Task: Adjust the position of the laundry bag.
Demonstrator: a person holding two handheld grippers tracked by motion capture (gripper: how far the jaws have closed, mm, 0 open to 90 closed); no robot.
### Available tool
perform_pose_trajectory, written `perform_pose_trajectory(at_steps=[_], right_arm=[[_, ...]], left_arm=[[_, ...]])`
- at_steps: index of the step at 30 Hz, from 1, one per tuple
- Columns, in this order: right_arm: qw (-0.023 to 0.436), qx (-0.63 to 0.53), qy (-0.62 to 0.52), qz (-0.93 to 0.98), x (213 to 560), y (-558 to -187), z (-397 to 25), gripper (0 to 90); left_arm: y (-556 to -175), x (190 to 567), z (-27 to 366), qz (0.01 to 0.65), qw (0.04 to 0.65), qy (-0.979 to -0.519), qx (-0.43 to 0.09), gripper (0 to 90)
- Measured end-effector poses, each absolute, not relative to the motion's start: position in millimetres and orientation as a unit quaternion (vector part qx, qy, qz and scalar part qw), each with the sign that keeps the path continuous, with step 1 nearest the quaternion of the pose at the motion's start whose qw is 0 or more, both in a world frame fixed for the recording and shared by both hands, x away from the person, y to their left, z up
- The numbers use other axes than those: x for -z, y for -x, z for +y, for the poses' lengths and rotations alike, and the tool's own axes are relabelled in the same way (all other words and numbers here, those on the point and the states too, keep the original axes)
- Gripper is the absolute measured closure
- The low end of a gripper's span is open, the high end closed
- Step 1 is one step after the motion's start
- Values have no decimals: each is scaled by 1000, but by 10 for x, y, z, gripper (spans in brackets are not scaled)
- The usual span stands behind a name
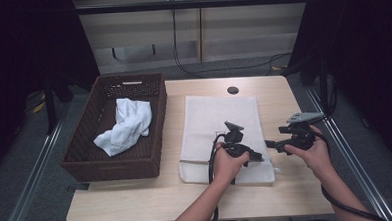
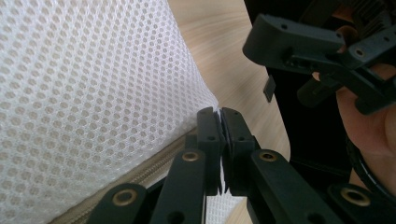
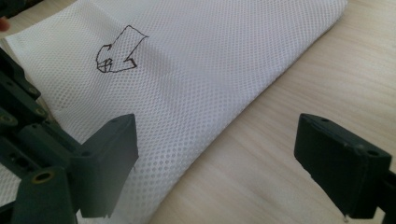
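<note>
A flat white mesh laundry bag with a zip along its near edge lies on the pale wooden table, to the right of a dark brown woven wicker basket that holds a crumpled white cloth. The left gripper sits over the bag's near right corner. In the left gripper view its jaws are pressed together, with a thin sliver of white mesh caught between the tips, so it is clamped on the bag's corner by the zip end. The zip itself runs out of sight under the jaw arms, and its pull cannot be made out.

The right gripper hovers just beside the bag's right edge, near the left one. In the right gripper view its jaws stand wide apart with nothing between them; bare table and the bag's edge lie beneath, and the right jaw is cut off at the frame border. A small hand-drawn black scribble marks the mesh; what it depicts is unclear.

A small dark round hole sits in the table past the bag's far edge. In the high view, the left hand covers part of the bag's near edge. The basket's near wall hides the lower part of its inside.
</note>
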State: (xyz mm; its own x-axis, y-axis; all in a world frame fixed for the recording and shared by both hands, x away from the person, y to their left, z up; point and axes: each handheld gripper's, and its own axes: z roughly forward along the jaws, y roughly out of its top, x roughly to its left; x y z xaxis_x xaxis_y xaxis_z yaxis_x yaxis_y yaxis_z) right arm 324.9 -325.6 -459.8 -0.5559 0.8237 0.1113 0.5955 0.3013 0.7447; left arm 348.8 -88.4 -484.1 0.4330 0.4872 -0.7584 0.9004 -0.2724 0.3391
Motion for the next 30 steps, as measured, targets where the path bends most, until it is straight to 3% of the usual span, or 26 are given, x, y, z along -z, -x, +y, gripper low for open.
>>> perform_pose_trajectory(at_steps=[30], right_arm=[[128, -386, -438, 802, 4527, -3063, -3355, 125]], left_arm=[[-3615, 4646, -865, 468, 398, -753, 236, 875]])
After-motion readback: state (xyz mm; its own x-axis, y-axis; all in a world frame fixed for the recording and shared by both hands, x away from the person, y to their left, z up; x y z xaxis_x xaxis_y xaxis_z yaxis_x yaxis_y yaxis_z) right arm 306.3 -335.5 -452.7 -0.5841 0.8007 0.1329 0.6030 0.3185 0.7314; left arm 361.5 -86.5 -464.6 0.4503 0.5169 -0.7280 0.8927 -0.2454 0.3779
